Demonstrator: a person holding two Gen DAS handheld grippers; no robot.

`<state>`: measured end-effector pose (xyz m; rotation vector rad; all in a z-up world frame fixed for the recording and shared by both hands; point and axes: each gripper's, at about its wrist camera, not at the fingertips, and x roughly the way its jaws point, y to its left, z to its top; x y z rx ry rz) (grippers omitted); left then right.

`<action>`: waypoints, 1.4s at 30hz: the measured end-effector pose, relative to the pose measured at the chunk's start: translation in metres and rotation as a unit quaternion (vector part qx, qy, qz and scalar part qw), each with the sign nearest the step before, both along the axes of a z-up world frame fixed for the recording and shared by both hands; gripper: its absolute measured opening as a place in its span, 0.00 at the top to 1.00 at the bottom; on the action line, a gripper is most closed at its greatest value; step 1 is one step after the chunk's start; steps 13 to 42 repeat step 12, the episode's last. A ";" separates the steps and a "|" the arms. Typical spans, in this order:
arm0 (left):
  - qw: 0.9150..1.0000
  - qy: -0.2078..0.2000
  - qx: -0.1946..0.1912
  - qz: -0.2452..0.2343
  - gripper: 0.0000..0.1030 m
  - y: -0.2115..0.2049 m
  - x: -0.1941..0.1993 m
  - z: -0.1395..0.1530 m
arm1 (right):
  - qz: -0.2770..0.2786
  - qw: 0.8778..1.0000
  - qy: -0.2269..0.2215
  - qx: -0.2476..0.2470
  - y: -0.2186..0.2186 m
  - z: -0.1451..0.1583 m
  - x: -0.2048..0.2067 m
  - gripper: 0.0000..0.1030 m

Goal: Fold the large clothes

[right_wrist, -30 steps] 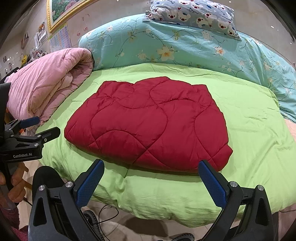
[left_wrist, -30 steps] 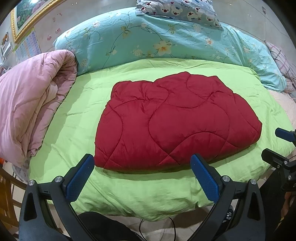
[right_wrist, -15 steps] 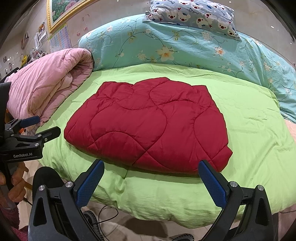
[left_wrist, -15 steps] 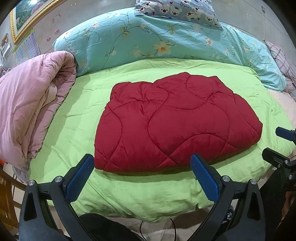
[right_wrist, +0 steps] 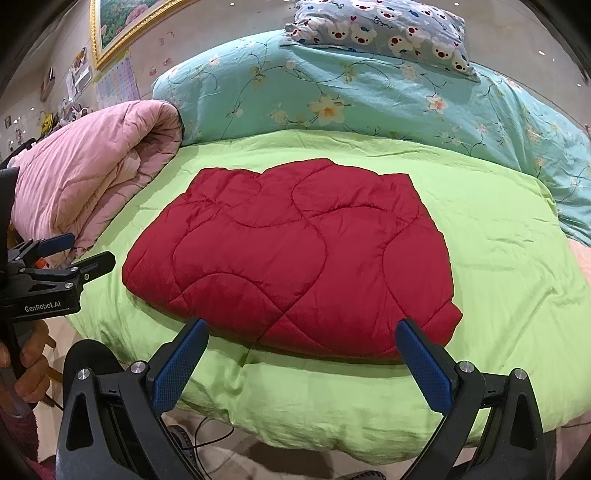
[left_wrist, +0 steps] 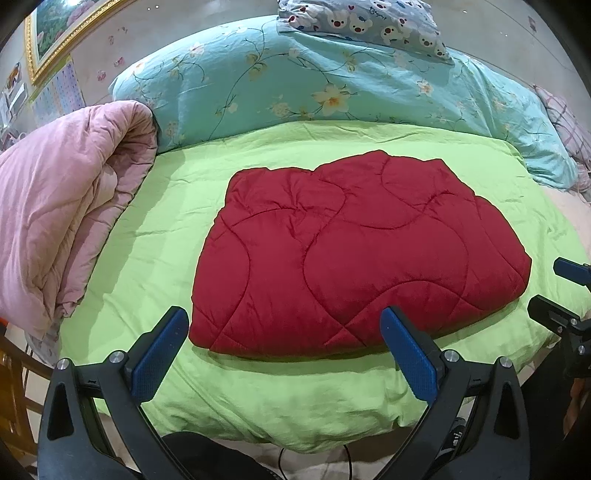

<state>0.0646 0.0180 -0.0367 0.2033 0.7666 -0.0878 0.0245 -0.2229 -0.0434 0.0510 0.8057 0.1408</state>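
A red quilted garment [left_wrist: 354, 254] [right_wrist: 295, 254] lies folded into a thick flat bundle in the middle of a lime green bedspread [left_wrist: 155, 236] [right_wrist: 491, 229]. My left gripper [left_wrist: 284, 332] hangs open over the bed's front edge, its blue pads wide apart and just short of the bundle's near left corner. In the same way, my right gripper [right_wrist: 299, 343] stands open before the bundle's near right part, empty. Each gripper shows at the side of the other view: the right one [left_wrist: 561, 291], the left one [right_wrist: 79, 254] held by a hand.
A rolled pink quilt [left_wrist: 62, 210] [right_wrist: 92, 177] lies along the bed's left side. A teal floral duvet [left_wrist: 332, 77] [right_wrist: 369, 96] is piled at the back with a bear-print pillow [left_wrist: 362, 22] on top. A cable runs on the floor [right_wrist: 207, 428] below the bed's edge.
Both grippers have edged very slightly toward the bed; the red bundle has not moved and both stay open.
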 end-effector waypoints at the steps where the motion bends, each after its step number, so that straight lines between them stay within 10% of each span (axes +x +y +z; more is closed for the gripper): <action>1: 1.000 0.001 0.000 0.002 0.00 0.000 0.002 -0.001 | -0.001 1.000 0.001 0.000 -0.001 0.000 0.001 0.01; 42: 1.000 0.023 -0.012 0.004 0.00 0.000 0.018 -0.010 | -0.003 1.000 0.014 0.009 -0.008 -0.012 0.021 0.01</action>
